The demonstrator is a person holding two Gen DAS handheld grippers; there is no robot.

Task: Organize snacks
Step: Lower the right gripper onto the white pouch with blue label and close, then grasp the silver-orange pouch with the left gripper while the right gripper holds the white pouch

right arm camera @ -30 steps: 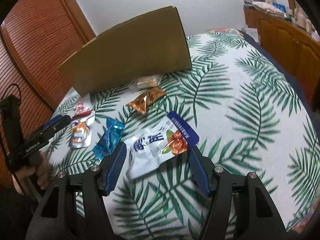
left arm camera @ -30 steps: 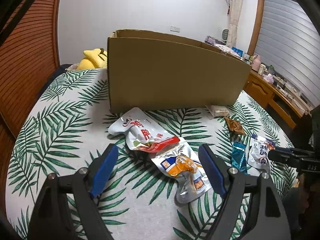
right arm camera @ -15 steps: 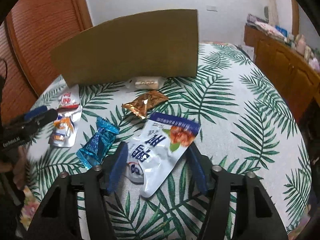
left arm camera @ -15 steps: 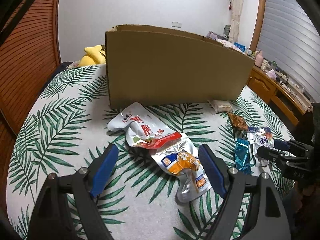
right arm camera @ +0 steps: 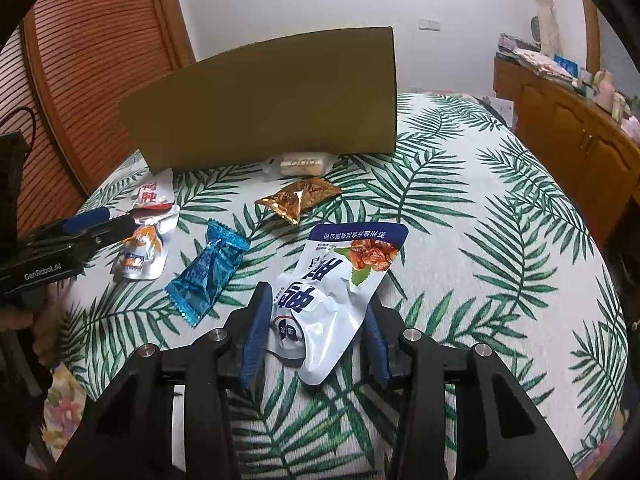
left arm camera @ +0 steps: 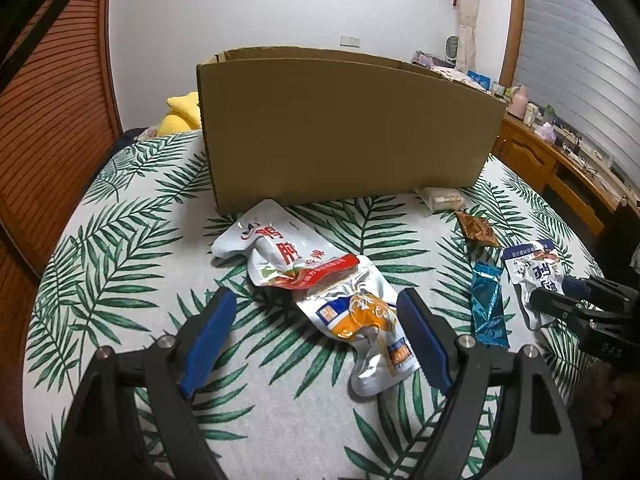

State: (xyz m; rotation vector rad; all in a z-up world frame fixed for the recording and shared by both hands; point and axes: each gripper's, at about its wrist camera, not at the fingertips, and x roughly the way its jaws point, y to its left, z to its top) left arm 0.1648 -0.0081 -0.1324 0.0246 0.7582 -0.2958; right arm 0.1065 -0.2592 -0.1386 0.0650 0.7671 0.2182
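A big cardboard box (left arm camera: 344, 128) stands at the back of the leaf-print bed (left arm camera: 132, 280); it also shows in the right wrist view (right arm camera: 272, 104). My left gripper (left arm camera: 316, 340) is open, its jaws either side of a silver and orange pouch (left arm camera: 360, 320) that lies against a white and red pouch (left arm camera: 280, 248). My right gripper (right arm camera: 316, 324) is open but narrowed around the near end of a white and blue pouch (right arm camera: 340, 280). A blue wrapper (right arm camera: 208, 268), a bronze packet (right arm camera: 300, 196) and a pale packet (right arm camera: 300, 164) lie nearby.
A yellow plush (left arm camera: 180, 116) lies behind the box at left. A wooden slatted wall (left arm camera: 52, 120) runs along the left. A wooden cabinet (right arm camera: 572, 136) with clutter on top stands at right. The bed edge drops off near both grippers.
My right gripper has moved forward over the white and blue pouch and its jaws have narrowed around it. My left gripper has edged closer to the silver and orange pouch.
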